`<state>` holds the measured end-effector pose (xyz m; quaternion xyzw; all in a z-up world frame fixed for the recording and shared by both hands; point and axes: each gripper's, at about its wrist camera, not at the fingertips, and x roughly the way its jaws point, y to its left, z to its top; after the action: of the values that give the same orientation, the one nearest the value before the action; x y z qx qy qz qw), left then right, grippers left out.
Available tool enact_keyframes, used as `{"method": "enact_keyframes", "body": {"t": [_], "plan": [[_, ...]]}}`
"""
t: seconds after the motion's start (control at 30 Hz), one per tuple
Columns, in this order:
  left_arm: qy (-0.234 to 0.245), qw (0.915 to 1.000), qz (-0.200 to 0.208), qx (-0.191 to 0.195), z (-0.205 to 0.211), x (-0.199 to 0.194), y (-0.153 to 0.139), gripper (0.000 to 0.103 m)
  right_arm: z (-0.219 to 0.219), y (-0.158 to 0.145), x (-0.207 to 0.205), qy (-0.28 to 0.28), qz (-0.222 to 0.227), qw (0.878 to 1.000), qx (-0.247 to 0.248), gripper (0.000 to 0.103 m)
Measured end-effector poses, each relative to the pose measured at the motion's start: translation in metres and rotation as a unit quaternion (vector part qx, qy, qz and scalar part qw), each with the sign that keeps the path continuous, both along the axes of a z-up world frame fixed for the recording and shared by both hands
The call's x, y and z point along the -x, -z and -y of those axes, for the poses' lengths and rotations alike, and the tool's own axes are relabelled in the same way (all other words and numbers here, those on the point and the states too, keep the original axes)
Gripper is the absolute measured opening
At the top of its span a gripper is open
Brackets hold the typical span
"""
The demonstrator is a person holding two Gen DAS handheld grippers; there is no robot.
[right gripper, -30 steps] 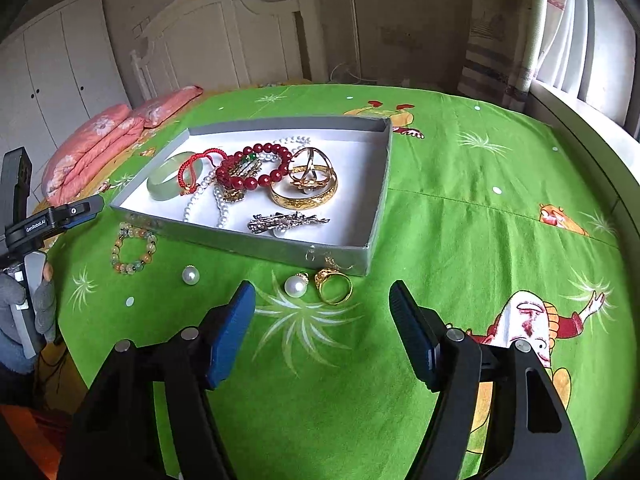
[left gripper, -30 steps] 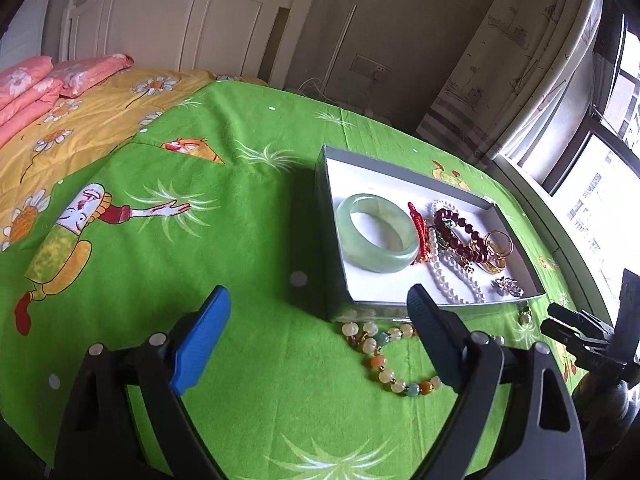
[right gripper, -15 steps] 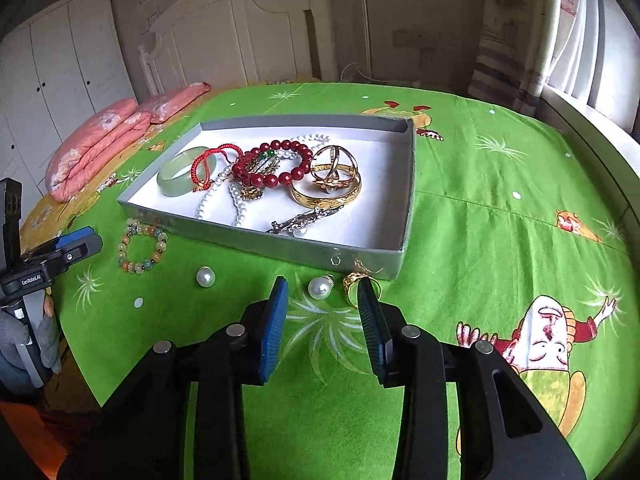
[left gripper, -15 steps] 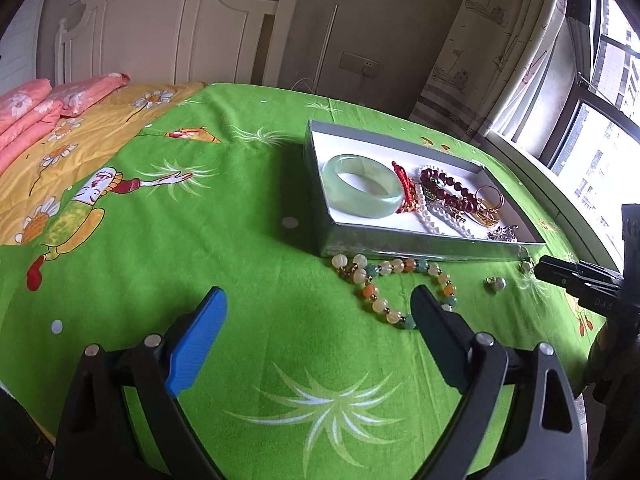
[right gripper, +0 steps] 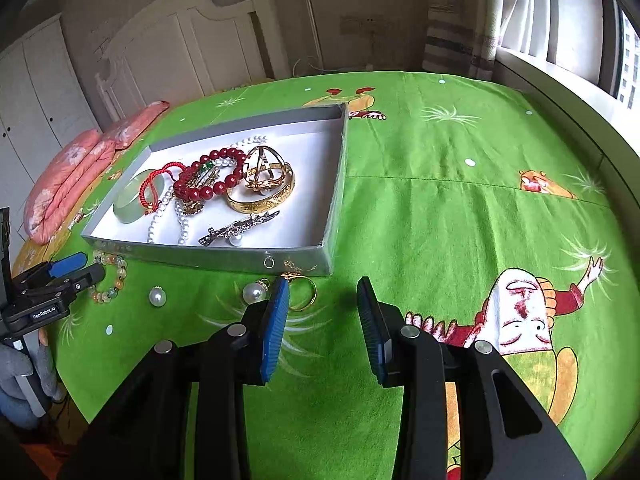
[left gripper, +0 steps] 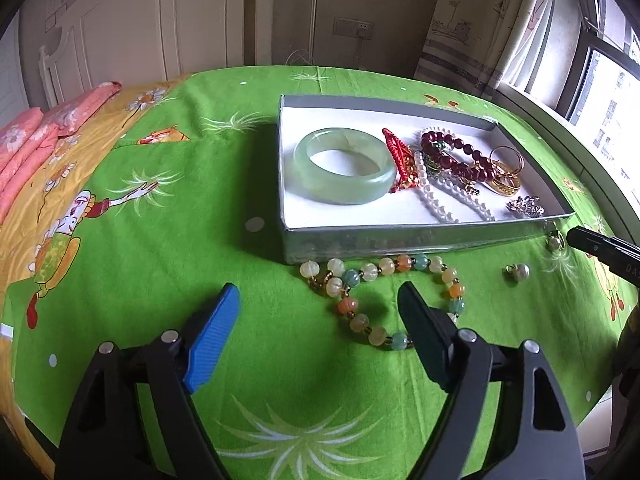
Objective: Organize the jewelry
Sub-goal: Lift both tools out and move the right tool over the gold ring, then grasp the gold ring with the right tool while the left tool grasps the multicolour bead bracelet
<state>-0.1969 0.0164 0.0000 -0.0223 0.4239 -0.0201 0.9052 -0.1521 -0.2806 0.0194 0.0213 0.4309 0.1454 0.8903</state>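
Observation:
A grey box (left gripper: 400, 238) (right gripper: 224, 254) on the green bedspread holds a jade bangle (left gripper: 344, 166), a red cord, dark red beads (right gripper: 216, 172), pearls, gold bangles (right gripper: 264, 190) and a silver clip (right gripper: 240, 226). A pastel bead bracelet (left gripper: 372, 296) (right gripper: 108, 276) lies in front of the box. My left gripper (left gripper: 320, 304) is open just above it, the right finger over its loop. Two pearl earrings (right gripper: 157, 297) (right gripper: 253, 291) and a gold ring (right gripper: 302, 292) lie on the cloth. My right gripper (right gripper: 322, 292) is partly open, empty, its left finger beside the ring.
Pink pillows (right gripper: 68, 184) and a white headboard (left gripper: 160, 32) stand at the far end. A window and curtain (left gripper: 500, 20) are on the right. The bed edge drops off at the near side by the other gripper (right gripper: 48, 292).
My left gripper has moved forward and narrowed over the bead bracelet. My right gripper narrowed, then opened a little, and shifted right so the ring is by its left finger.

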Motion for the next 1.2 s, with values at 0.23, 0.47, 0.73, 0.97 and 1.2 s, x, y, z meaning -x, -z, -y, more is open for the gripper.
{"method": "enact_keyframes", "body": {"t": [0.23, 0.47, 0.73, 0.97, 1.2], "plan": [[0.027, 0.9986, 0.008, -0.045, 0.021, -0.005, 0.0, 0.037, -0.008, 0.003, -0.006, -0.006, -0.002, 0.999, 0.053, 0.035], [0.03, 0.9985, 0.026, -0.038, 0.02, -0.001, 0.003, 0.037, -0.019, 0.002, 0.001, -0.04, 0.001, 0.997, 0.06, 0.035], [0.031, 0.9986, 0.027, -0.033, 0.018, -0.001, 0.003, 0.037, -0.025, 0.003, 0.008, -0.052, -0.003, 0.997, 0.064, 0.036], [0.031, 0.9986, 0.027, -0.033, 0.017, -0.001, 0.003, 0.037, -0.038, 0.003, 0.005, -0.059, 0.009, 0.994, 0.095, 0.035], [0.03, 0.9987, 0.026, -0.032, 0.017, -0.001, 0.003, 0.038, -0.038, 0.004, 0.009, -0.064, 0.017, 0.993, 0.094, 0.021]]}}
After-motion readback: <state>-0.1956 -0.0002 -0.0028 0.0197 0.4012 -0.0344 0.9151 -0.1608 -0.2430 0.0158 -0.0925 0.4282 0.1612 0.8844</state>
